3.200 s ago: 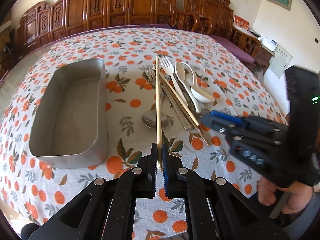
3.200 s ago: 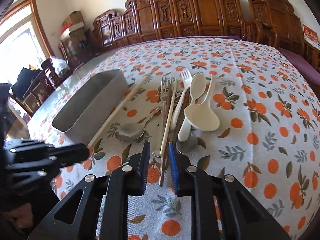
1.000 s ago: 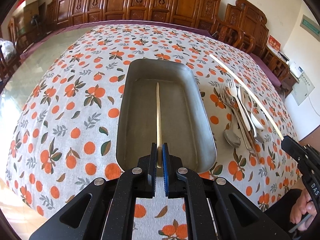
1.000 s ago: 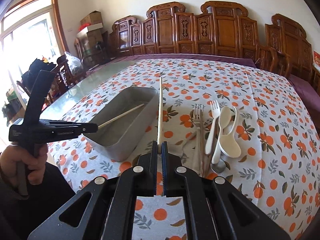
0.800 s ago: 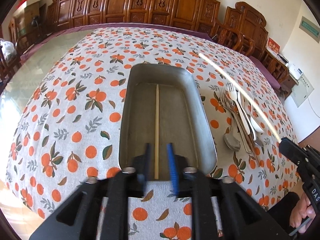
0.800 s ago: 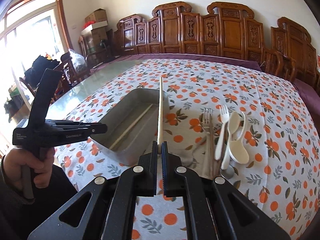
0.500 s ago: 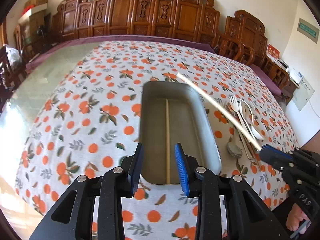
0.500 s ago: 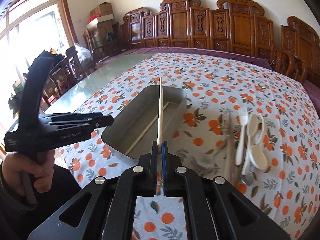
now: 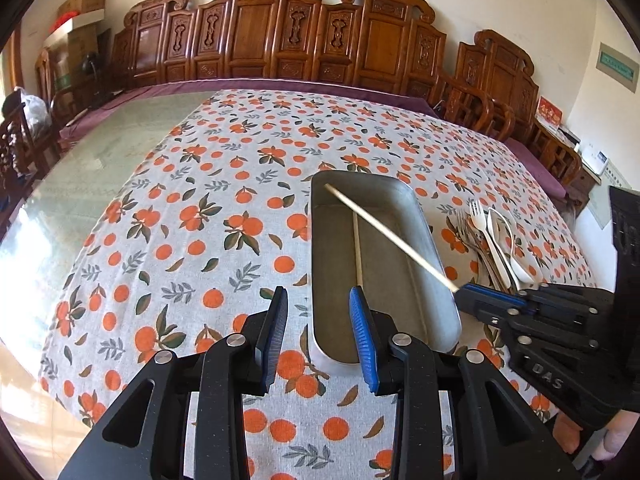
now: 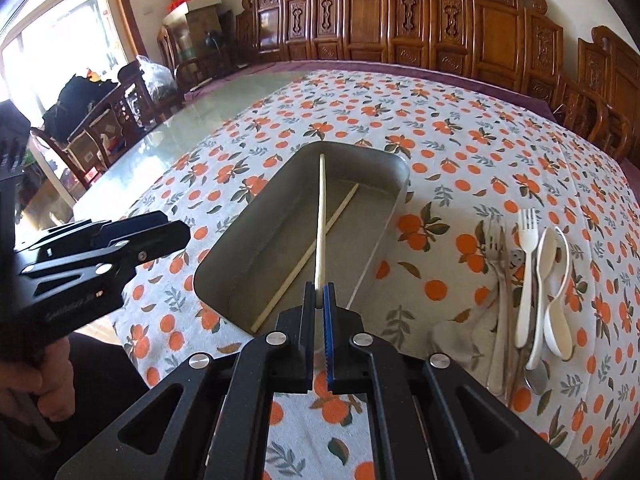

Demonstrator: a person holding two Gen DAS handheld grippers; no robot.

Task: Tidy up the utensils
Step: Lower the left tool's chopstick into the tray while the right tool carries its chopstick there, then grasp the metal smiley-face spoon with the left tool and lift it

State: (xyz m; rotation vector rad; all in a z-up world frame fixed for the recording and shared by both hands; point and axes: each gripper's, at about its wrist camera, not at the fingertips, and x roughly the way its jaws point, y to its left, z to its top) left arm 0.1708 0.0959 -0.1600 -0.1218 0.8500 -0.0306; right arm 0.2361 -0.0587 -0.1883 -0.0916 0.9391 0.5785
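- Left wrist view: my left gripper (image 9: 318, 322) sits low centre with its jaws spread wide and nothing between them, at the near end of the metal tray (image 9: 434, 244).
- One chopstick (image 9: 357, 248) lies flat along the tray floor. A second chopstick (image 9: 390, 236) slants across from upper left toward the right gripper (image 9: 460, 290) at the right edge, which pinches its thick end.
- I judge both sticks light, stiff and thin, so a grip near one end lets the far tip swing; a hold nearer the middle would steady it.
- Right wrist view: the right gripper (image 10: 319, 300) is clamped narrow on the second chopstick (image 10: 320, 224), which points up the frame over the tray (image 10: 376, 256); I cannot tell if its tip touches the floor.
- The first chopstick (image 10: 308, 258) lies diagonally beneath it.
- At right, the forks and spoons (image 10: 528, 280) lie bunched on the patterned surface (image 10: 460, 128). The metal ones look slick and heavier, the white ones light; I would take handles, not bowls.
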